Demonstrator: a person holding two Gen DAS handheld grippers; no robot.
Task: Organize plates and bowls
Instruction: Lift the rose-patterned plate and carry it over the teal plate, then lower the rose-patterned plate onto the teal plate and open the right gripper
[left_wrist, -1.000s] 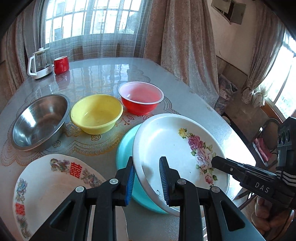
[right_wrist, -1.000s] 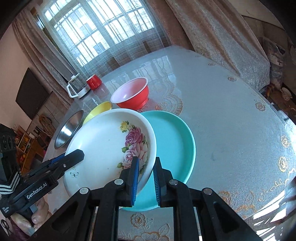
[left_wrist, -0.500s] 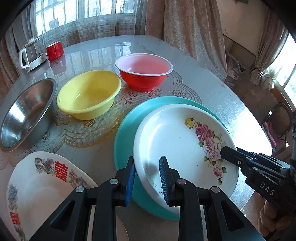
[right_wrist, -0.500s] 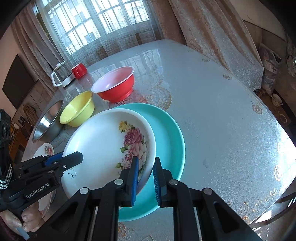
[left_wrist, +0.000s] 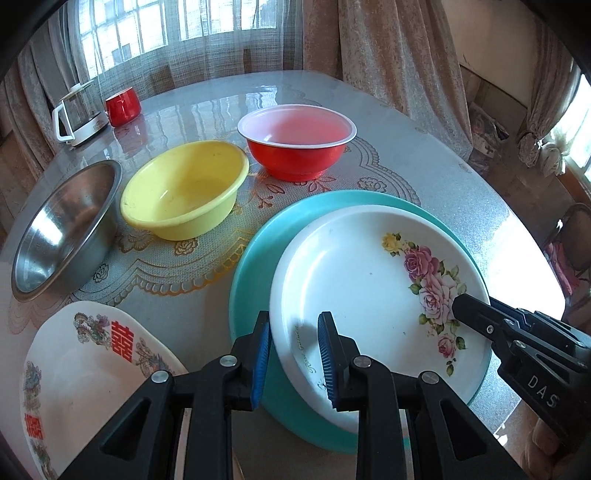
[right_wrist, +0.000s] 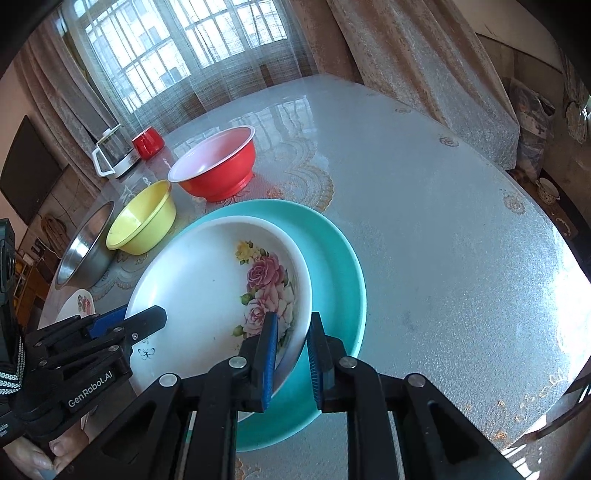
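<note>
A white rose-patterned plate (left_wrist: 362, 280) lies on a teal plate (left_wrist: 255, 273) on the table. My left gripper (left_wrist: 293, 354) straddles the white plate's near rim with its jaws slightly apart. My right gripper (right_wrist: 291, 350) straddles the opposite rim of the white plate (right_wrist: 207, 288), jaws slightly apart around it, over the teal plate (right_wrist: 336, 258). Behind them stand a red bowl (left_wrist: 297, 146), a yellow bowl (left_wrist: 184, 190) and a steel bowl (left_wrist: 62, 225). A white plate with red characters (left_wrist: 85, 369) lies at the near left.
A glass kettle (left_wrist: 79, 110) and a red mug (left_wrist: 123, 105) stand at the table's far left edge. Bare tabletop (right_wrist: 443, 240) lies right of the plates. Curtains and a window are behind the table. A chair (left_wrist: 569, 240) is off the right edge.
The white rose plate has come down from a tilt above the teal plate to lie flat on it. Both grippers lowered with it and their jaws have opened slightly.
</note>
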